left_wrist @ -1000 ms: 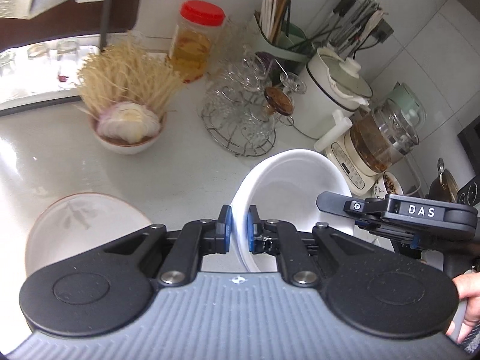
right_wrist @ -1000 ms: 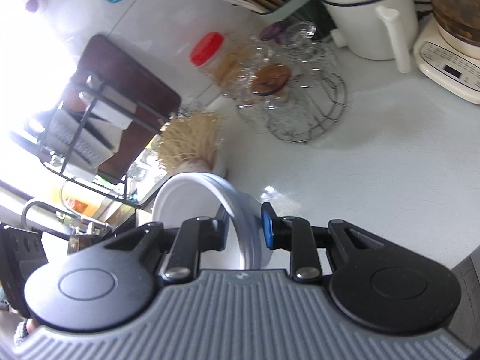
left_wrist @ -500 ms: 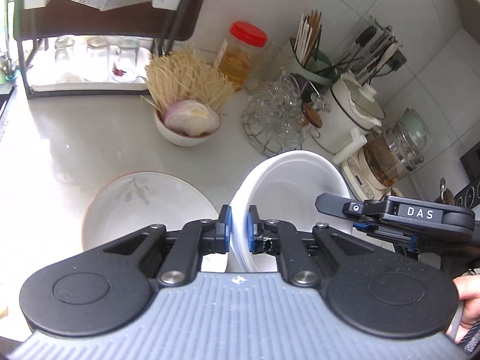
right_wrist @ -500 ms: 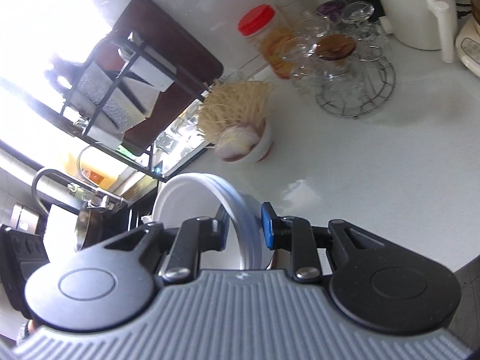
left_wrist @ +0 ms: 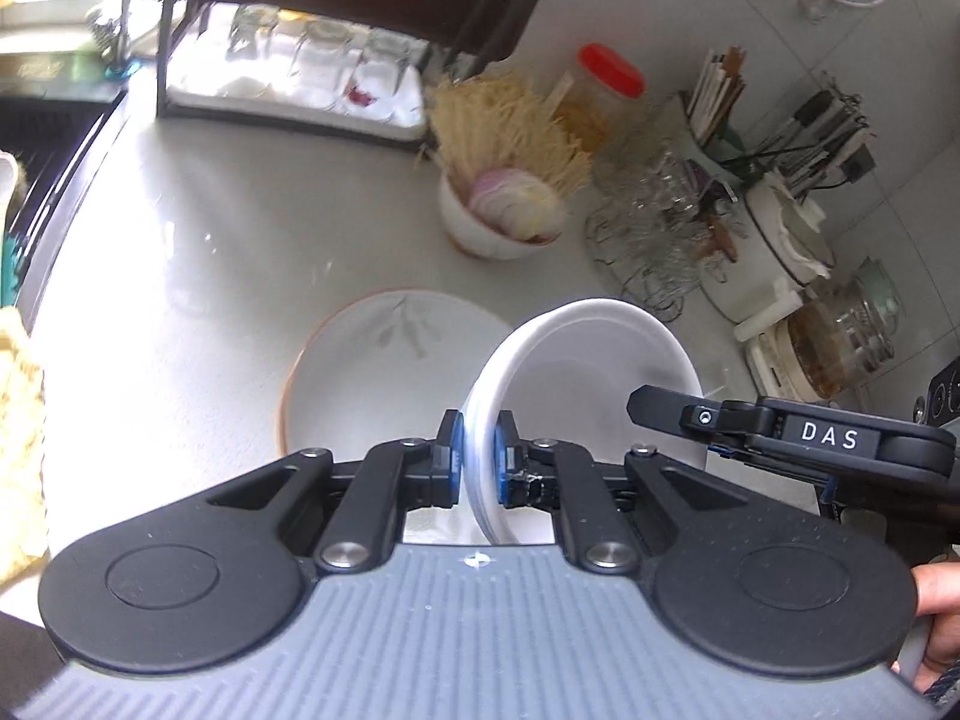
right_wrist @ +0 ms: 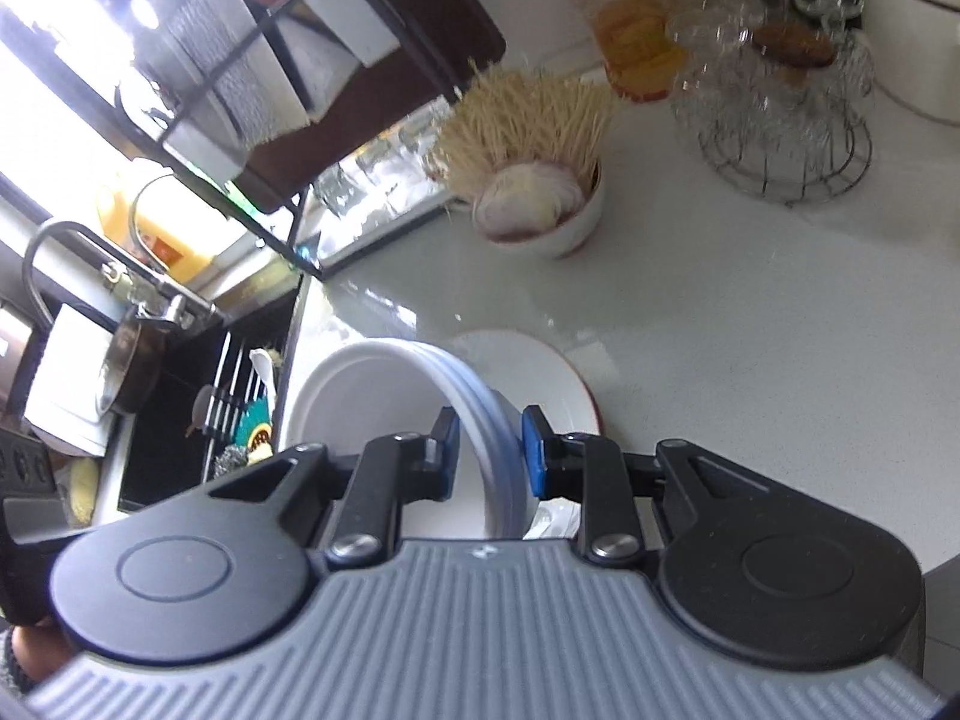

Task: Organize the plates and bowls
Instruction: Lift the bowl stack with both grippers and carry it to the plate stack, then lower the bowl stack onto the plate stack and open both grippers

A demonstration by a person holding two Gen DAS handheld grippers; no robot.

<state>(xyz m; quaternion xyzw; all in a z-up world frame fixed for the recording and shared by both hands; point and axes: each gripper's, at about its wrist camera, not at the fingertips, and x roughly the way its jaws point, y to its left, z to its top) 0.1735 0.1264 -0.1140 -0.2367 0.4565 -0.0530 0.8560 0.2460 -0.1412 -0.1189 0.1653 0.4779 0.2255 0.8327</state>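
a plain white bowl [left_wrist: 576, 372], glossy and deep, is held up off the pale surface [left_wrist: 210, 276], tipped on its side so the hollow faces the right. the left hand-held gripper [left_wrist: 478, 468] is clamped narrow on its near rim, a blue pad on each side of the wall. the right hand-held gripper [right_wrist: 491, 450] pinches the opposite rim [right_wrist: 480, 420], where the edge shows layered bluish-white lines; i cannot tell if that is one bowl or a nested stack. under the bowl lies one flat plate [left_wrist: 372, 360], white with a faint grey leaf sprig and a thin reddish-brown edge. behind it stands one small bowl [left_wrist: 486, 228] holding a cut onion and a bunch of pale thin sticks. further back there is one red-lidded jar [left_wrist: 600, 90], one wire stand of glass cups [left_wrist: 654, 228] and a dark dish rack [left_wrist: 288, 48].
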